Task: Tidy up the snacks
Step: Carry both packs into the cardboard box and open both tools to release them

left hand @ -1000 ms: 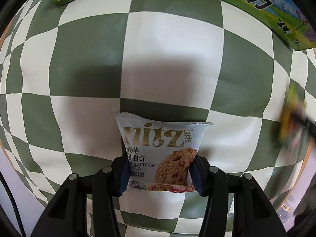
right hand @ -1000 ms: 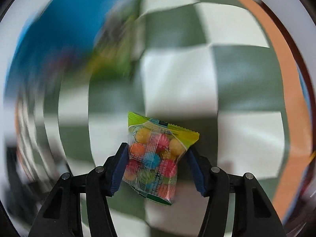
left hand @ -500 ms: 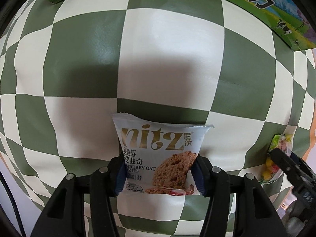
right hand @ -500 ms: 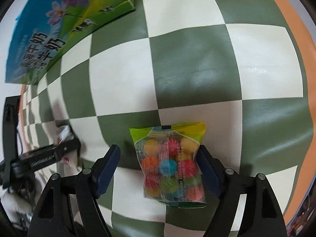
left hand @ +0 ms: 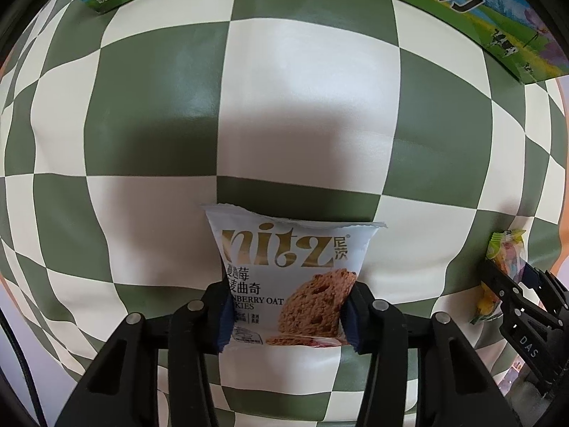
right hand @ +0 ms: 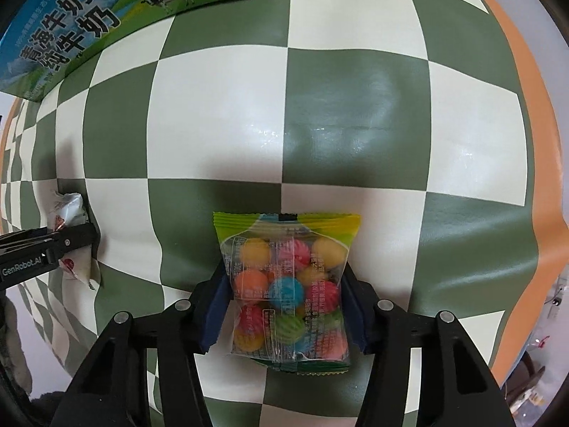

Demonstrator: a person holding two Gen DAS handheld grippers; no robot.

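Note:
My left gripper (left hand: 286, 311) is shut on a white "nitz" cranberry oat cookie packet (left hand: 290, 270), held low over the green-and-white checkered cloth (left hand: 249, 114). My right gripper (right hand: 284, 304) is shut on a clear packet of coloured candy balls (right hand: 288, 288) with a green-yellow top seal, also low over the cloth. The right gripper with the candy packet (left hand: 505, 259) shows at the right edge of the left wrist view. The left gripper (right hand: 71, 245) with the cookie packet (right hand: 71, 213) shows at the left edge of the right wrist view.
A green and blue milk carton box (left hand: 490, 10) lies at the far side of the cloth; it also shows in the right wrist view (right hand: 106, 17). An orange table border (right hand: 533, 142) runs along the right side of the cloth.
My right gripper swung in fast from blur, came to rest beside the left one, and closed tighter on the candy packet. The left gripper lowered slightly with the cookie packet.

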